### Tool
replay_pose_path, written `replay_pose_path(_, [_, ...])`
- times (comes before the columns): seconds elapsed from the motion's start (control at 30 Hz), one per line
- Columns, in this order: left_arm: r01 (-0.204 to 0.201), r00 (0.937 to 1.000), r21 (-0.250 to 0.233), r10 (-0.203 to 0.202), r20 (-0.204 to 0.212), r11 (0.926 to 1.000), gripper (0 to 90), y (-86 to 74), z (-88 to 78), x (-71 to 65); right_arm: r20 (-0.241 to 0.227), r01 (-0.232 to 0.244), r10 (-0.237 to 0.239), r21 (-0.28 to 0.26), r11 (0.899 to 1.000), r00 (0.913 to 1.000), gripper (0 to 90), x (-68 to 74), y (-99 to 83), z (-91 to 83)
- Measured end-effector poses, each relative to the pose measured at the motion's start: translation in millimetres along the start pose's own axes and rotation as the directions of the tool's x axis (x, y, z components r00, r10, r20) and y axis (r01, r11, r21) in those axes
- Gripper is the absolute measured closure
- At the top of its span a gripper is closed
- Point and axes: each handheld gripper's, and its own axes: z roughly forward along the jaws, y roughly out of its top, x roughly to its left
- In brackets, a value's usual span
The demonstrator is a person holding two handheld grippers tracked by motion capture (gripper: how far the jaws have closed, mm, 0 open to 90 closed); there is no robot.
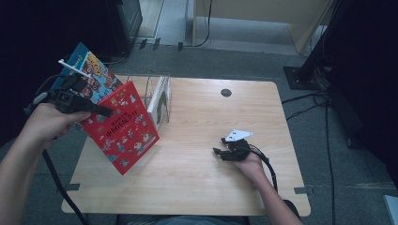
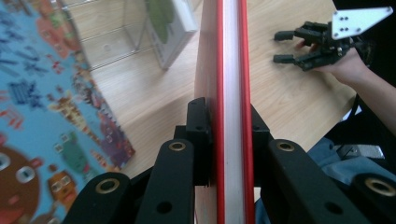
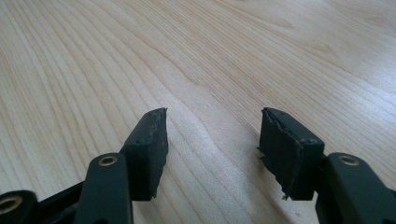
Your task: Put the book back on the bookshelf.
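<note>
My left gripper (image 1: 101, 111) is shut on a red picture book (image 1: 124, 129), held tilted above the table's left edge. In the left gripper view both pads (image 2: 201, 126) press on the book's covers, and its red-edged white page block (image 2: 231, 70) runs up the middle. A blue picture book (image 1: 94, 70) shows behind and left of the red one (image 2: 42, 116); what supports it is hidden. My right gripper (image 1: 219, 145) rests low over the table's right half, open, with bare wood between its fingers (image 3: 212, 126). It also appears far off in the left gripper view (image 2: 285, 46).
A clear wire rack (image 1: 149, 89) stands at the table's back left with a white book (image 1: 159, 101) leaning in it. A dark round grommet (image 1: 226, 93) sits near the back edge. Cables and a black stand base (image 1: 300, 75) lie on the floor to the right.
</note>
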Motion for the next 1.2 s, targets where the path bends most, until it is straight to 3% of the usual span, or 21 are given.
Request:
replay_pose_path(0.1, [0.037,0.9993,-0.008,-0.037,-0.005,0.9993,79.3,-0.6,-3.9,8.0,0.0,0.0,0.0,0.0,1.0,1.0,41.3,0.2,0.1,0.1])
replay_pose_path(0.3, [0.08,0.9949,-0.026,-0.081,-0.059,0.9964,79.2,5.7,-8.5,20.2,0.003,0.002,-0.002,0.0,1.0,1.0,41.1,0.4,0.2,0.3])
replay_pose_path(0.5, [0.154,0.9838,-0.035,-0.157,-0.088,0.9874,79.3,21.3,-5.4,29.5,0.005,-0.001,0.001,0.002,1.0,1.0,40.0,1.6,0.3,0.5])
replay_pose_path(0.8, [0.197,0.9716,-0.062,-0.203,-0.121,0.9784,79.2,46.5,6.1,35.1,0.003,0.0,0.0,0.001,1.0,1.0,39.3,1.8,0.2,0.6])
replay_pose_path(0.93, [0.211,0.9623,-0.079,-0.222,-0.157,0.9742,79.2,53.6,10.5,37.4,0.002,0.003,-0.003,0.0,1.0,1.0,39.3,1.6,0.2,0.6])
replay_pose_path(1.2, [0.225,0.9562,-0.111,-0.241,-0.166,0.968,79.3,63.2,20.4,44.7,0.002,0.003,-0.003,0.0,1.0,1.0,39.3,1.6,0.2,0.6])
